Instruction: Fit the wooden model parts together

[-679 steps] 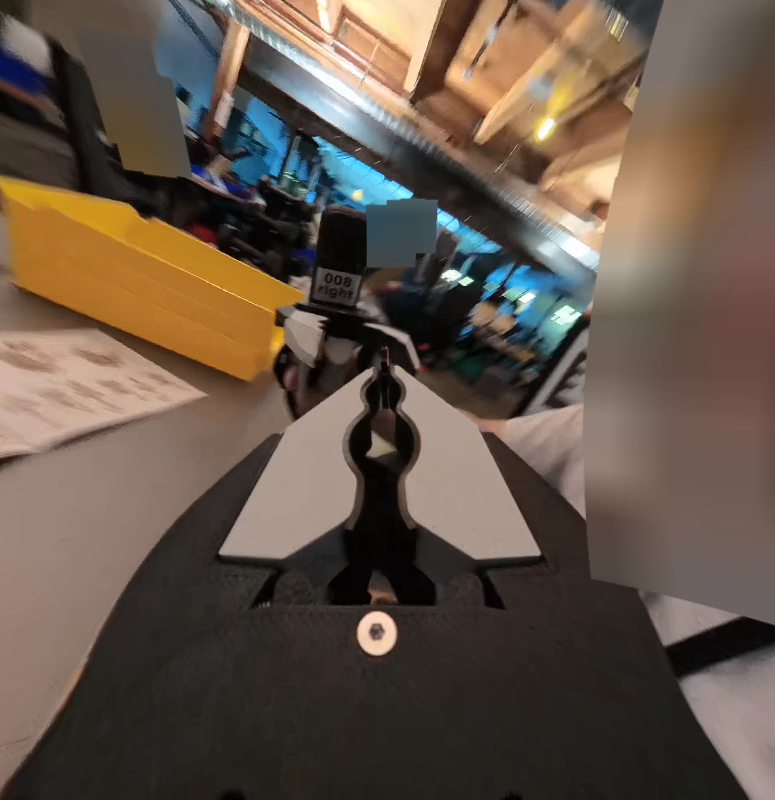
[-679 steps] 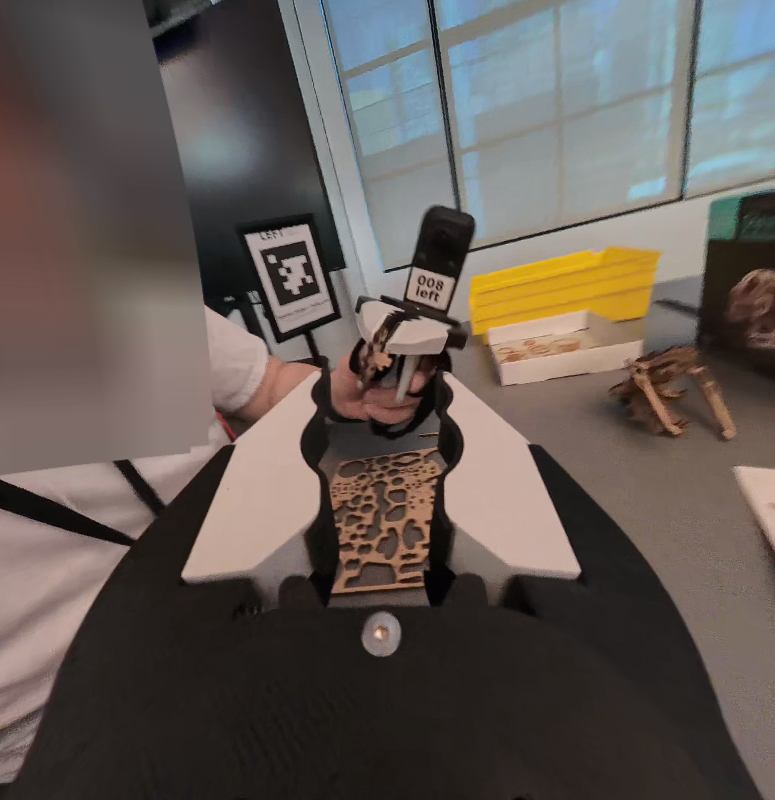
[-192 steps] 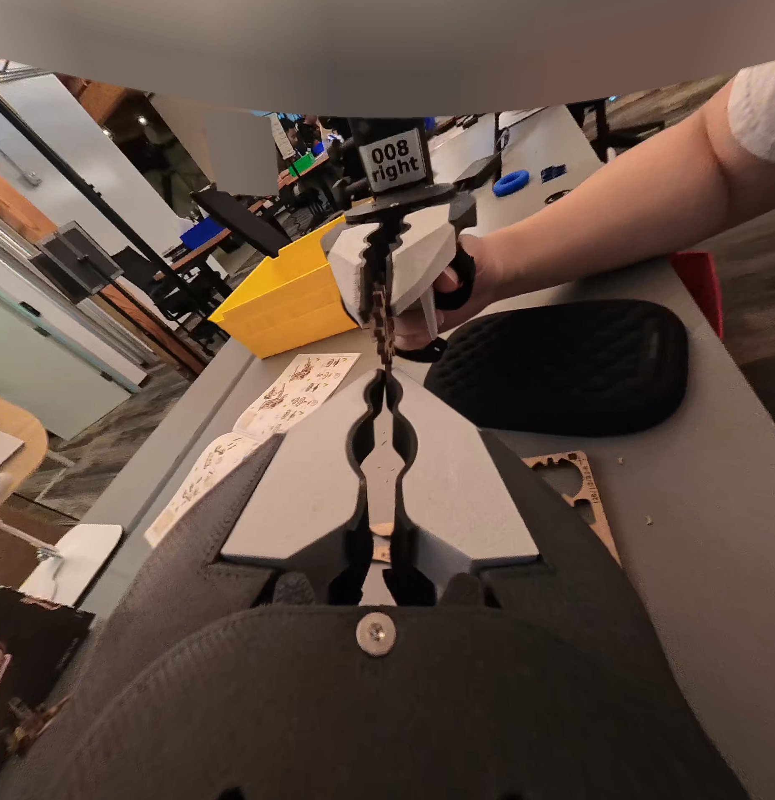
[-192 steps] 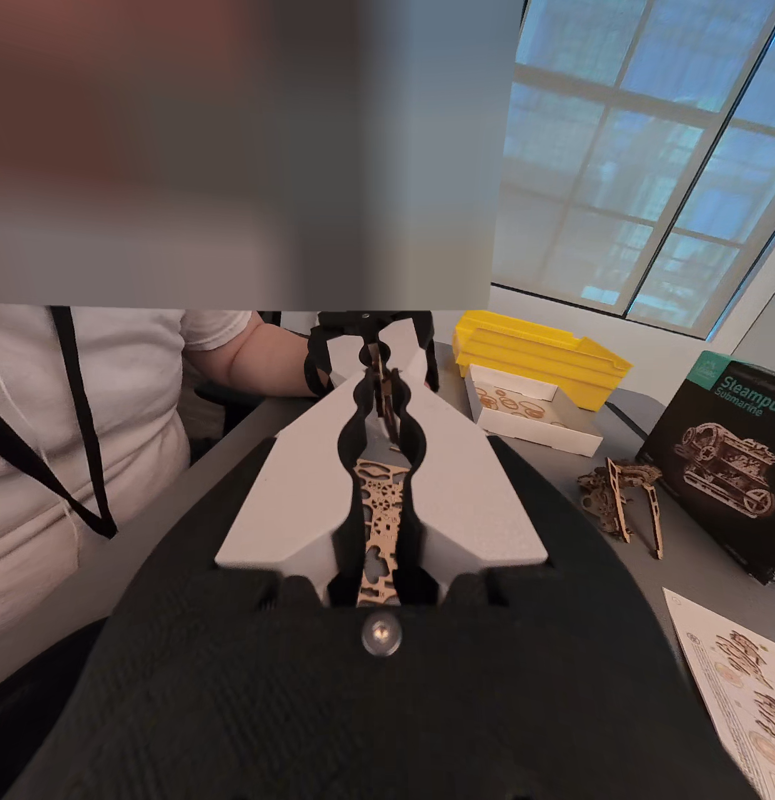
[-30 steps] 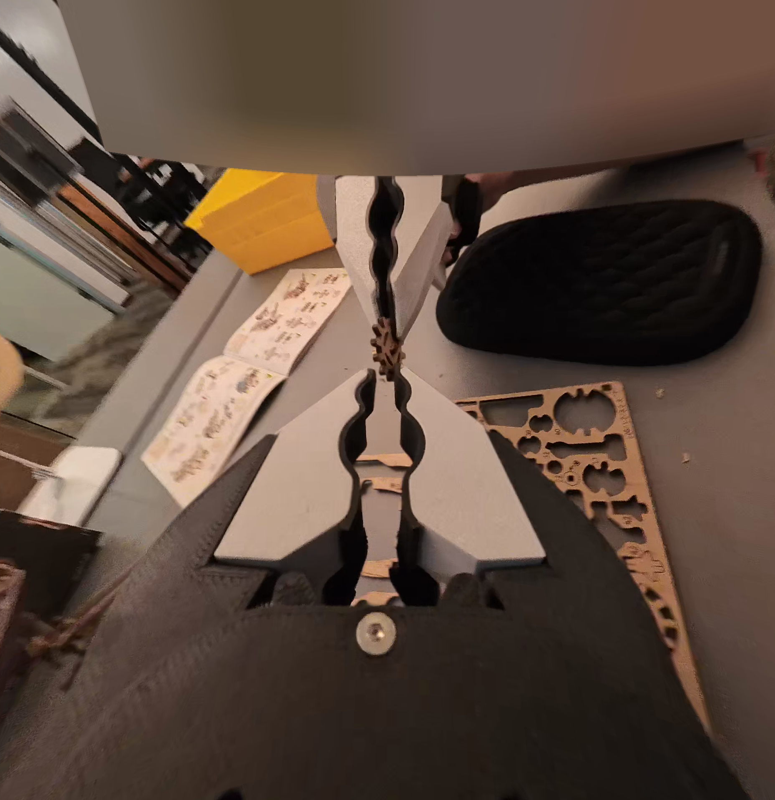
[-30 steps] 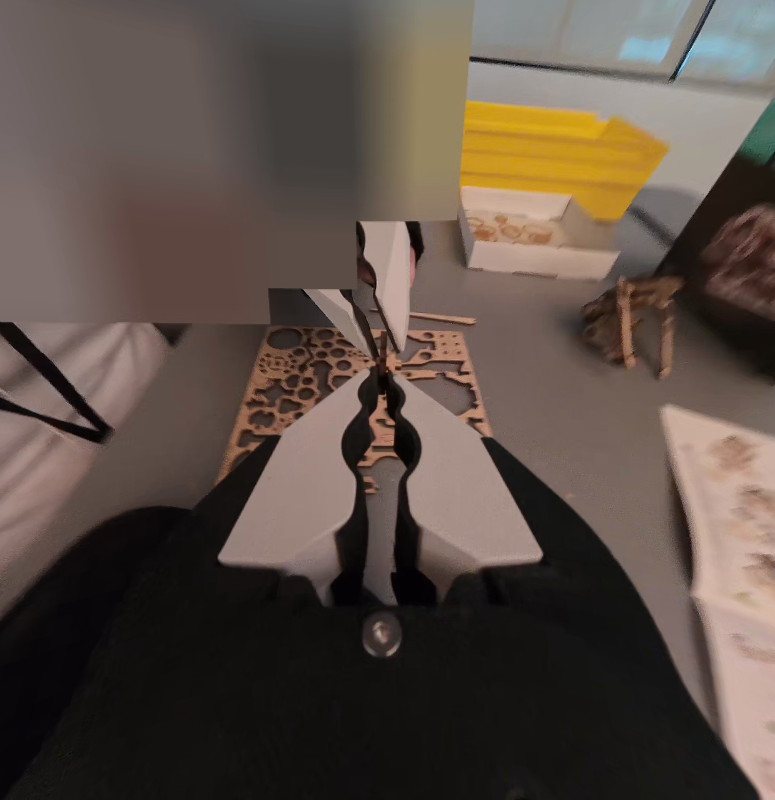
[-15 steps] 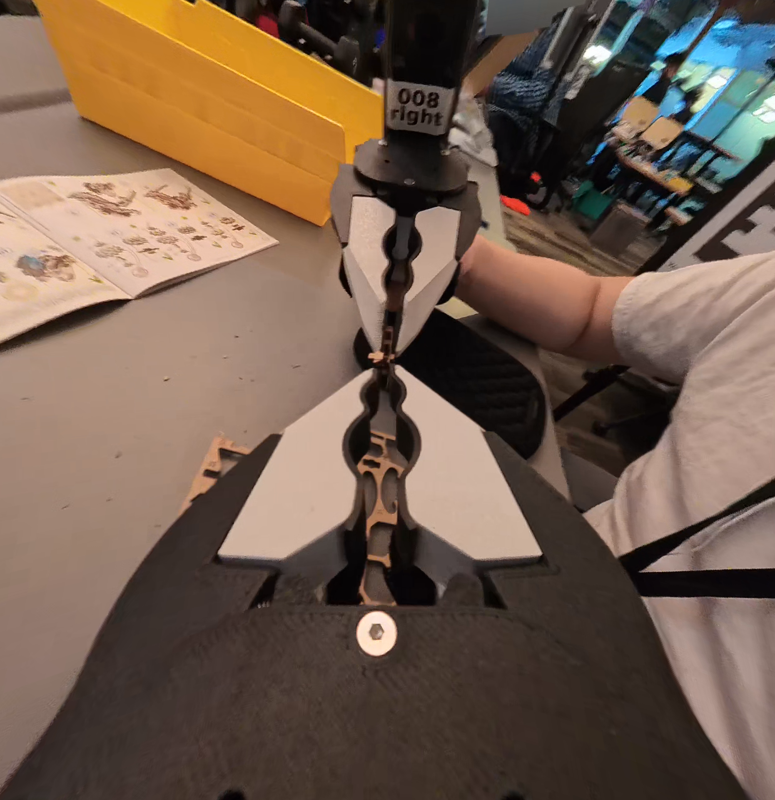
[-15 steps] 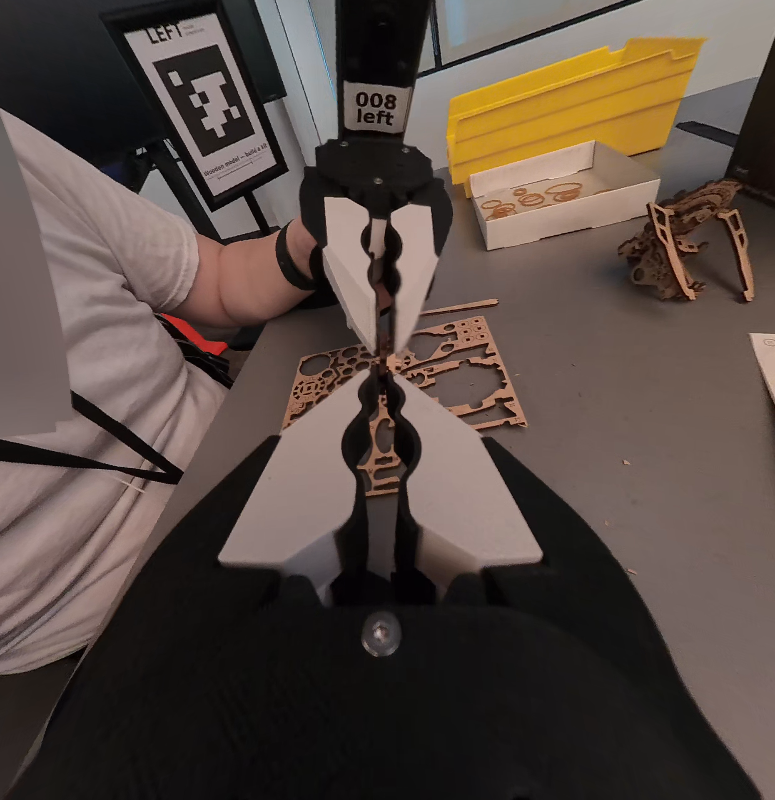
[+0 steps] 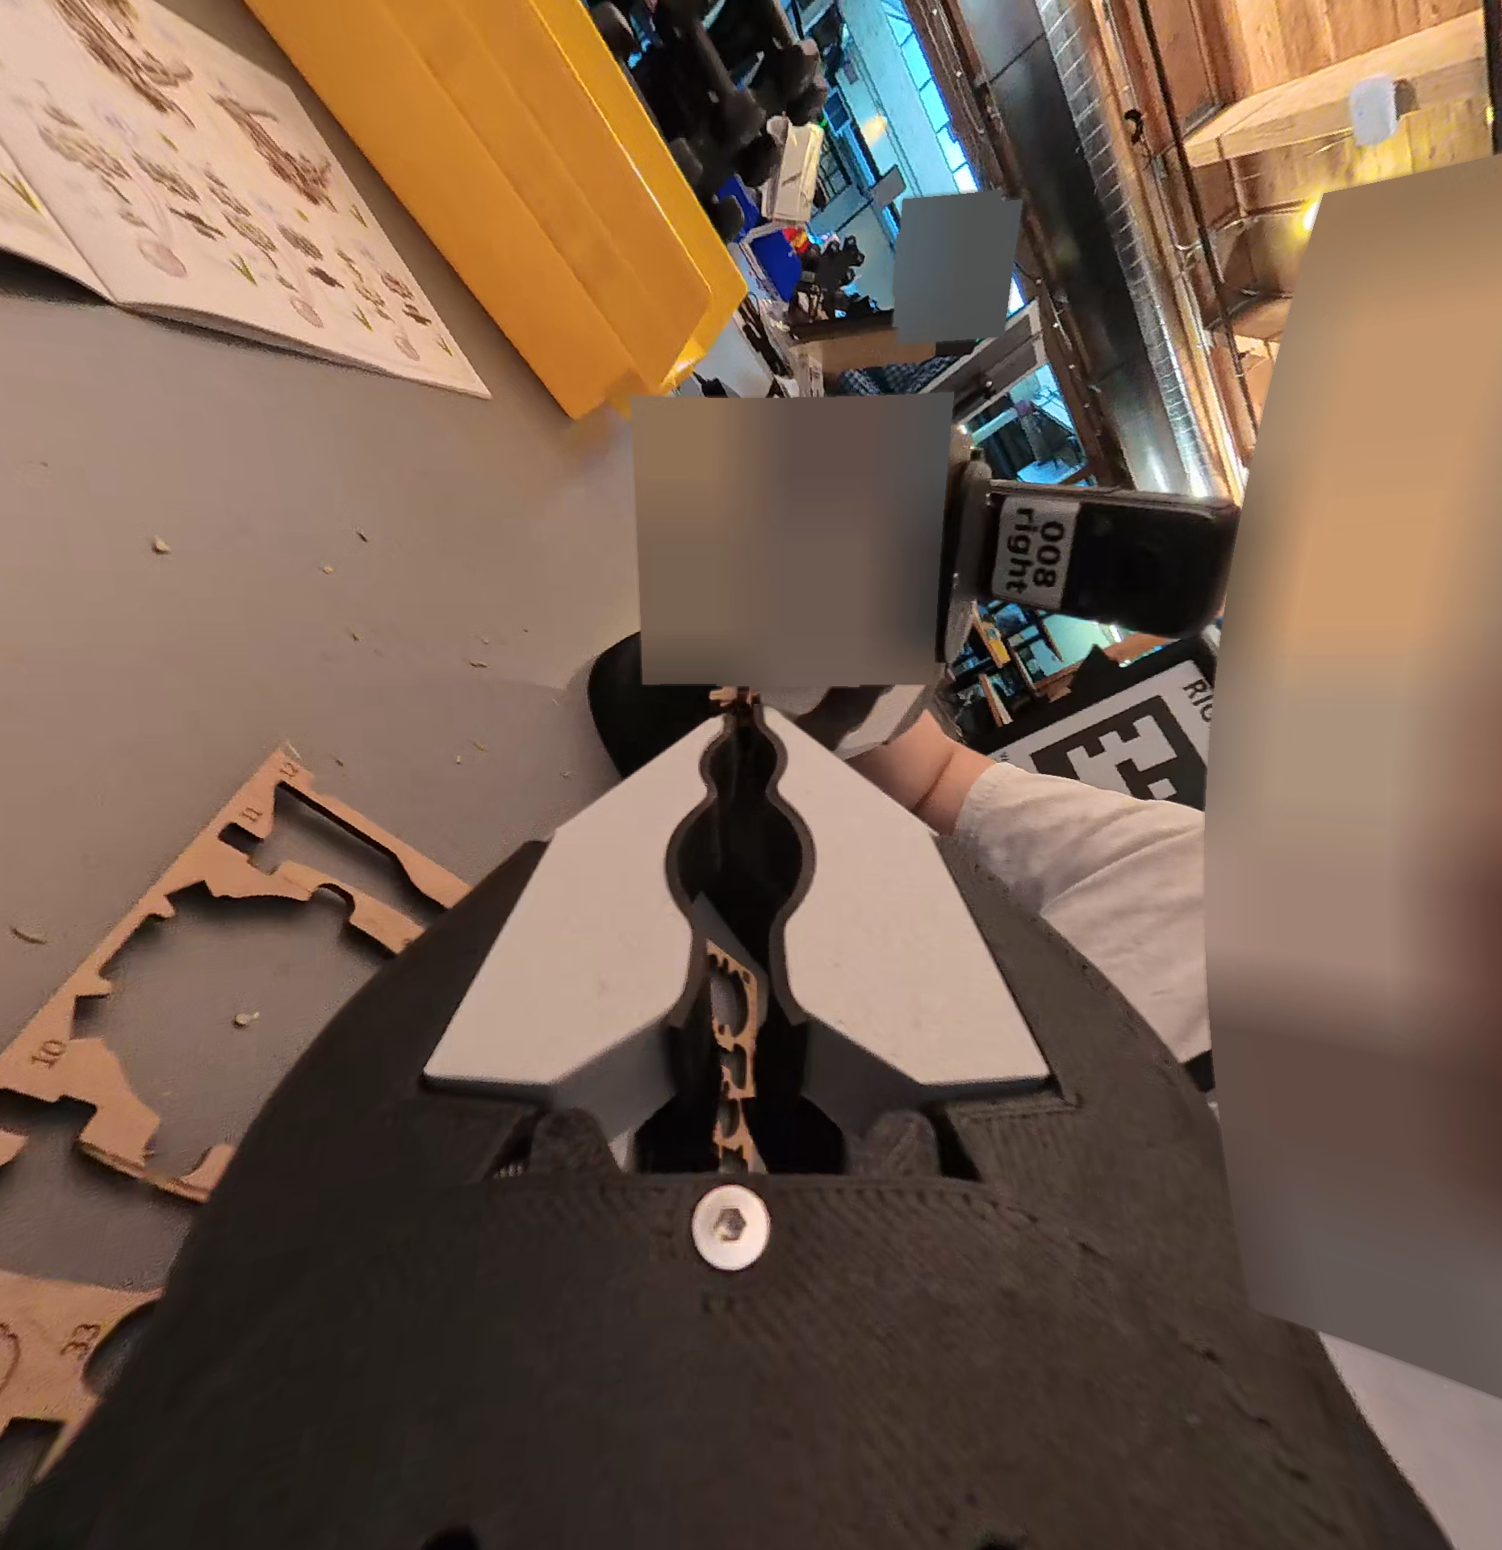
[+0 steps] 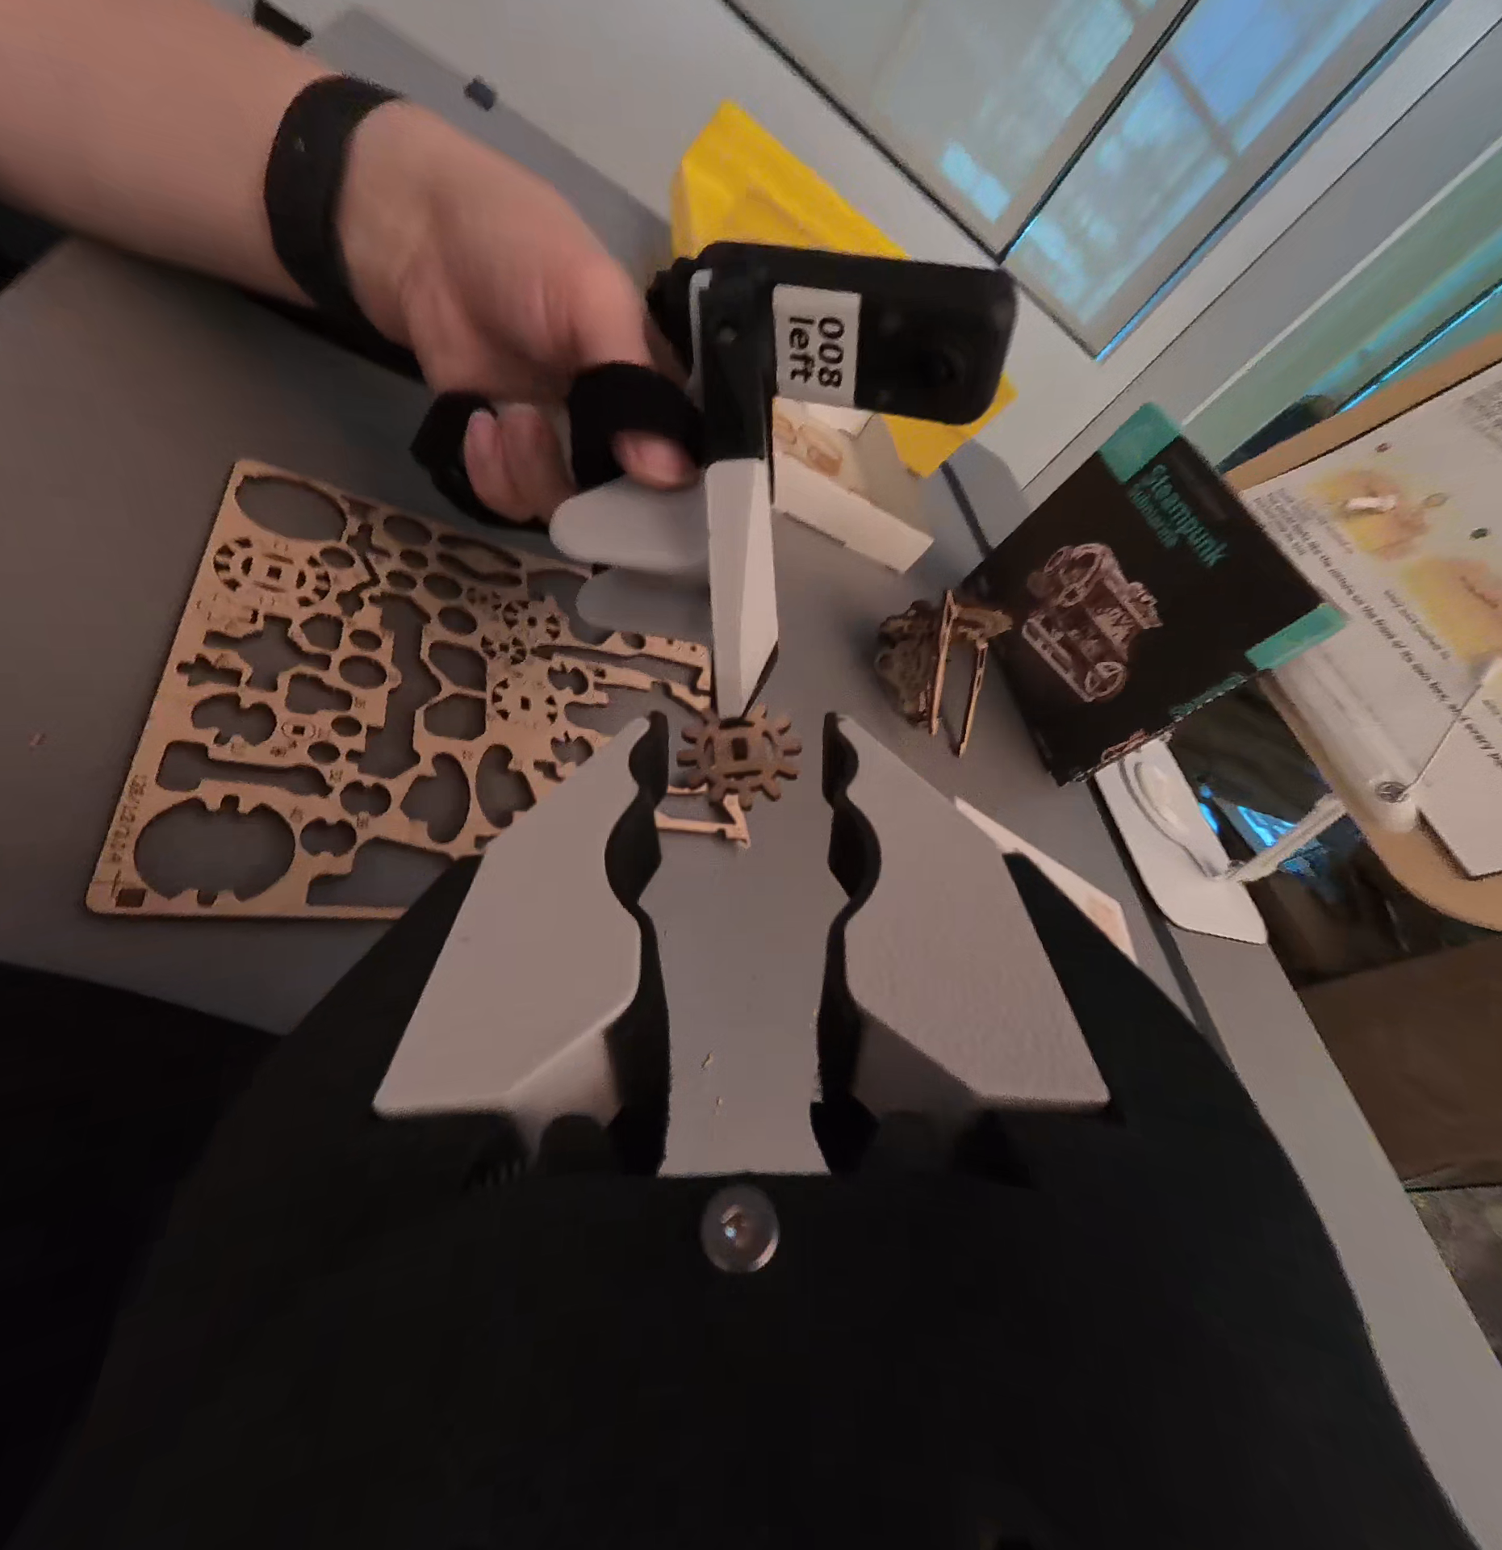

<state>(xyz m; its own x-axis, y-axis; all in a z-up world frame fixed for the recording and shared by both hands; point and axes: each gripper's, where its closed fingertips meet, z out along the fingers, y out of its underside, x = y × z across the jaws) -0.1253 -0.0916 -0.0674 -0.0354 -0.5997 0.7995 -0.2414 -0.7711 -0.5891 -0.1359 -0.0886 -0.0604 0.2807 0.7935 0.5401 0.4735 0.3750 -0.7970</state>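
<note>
A small wooden gear (image 10: 737, 752) hangs from the tips of my left gripper (image 10: 742, 692), which points down at the grey table and is shut on the gear's top edge. In the left wrist view the left gripper (image 9: 740, 709) is shut, with only a sliver of the gear (image 9: 737, 694) showing at its tips. My right gripper (image 10: 743, 731) is open, its fingertips on either side of the gear without touching it. In the left wrist view a blur patch hides most of the right gripper; only its camera mount (image 9: 1091, 553) shows.
A punched-out wooden sheet (image 10: 328, 696) lies on the table under the left hand; another sheet (image 9: 185, 964) lies to the left. A part-built wooden model (image 10: 932, 663), a black box (image 10: 1150, 604), a white tray (image 10: 848, 503), a yellow bin (image 9: 496, 168) and a booklet (image 9: 185, 193) stand around. From either gripper's tips it is about 25 cm to the part-built wooden model (image 10: 932, 663).
My right gripper has opened and let go of the gear, which stays in the left gripper. Both grippers have rolled sideways; before they met tip to tip, both shut.
</note>
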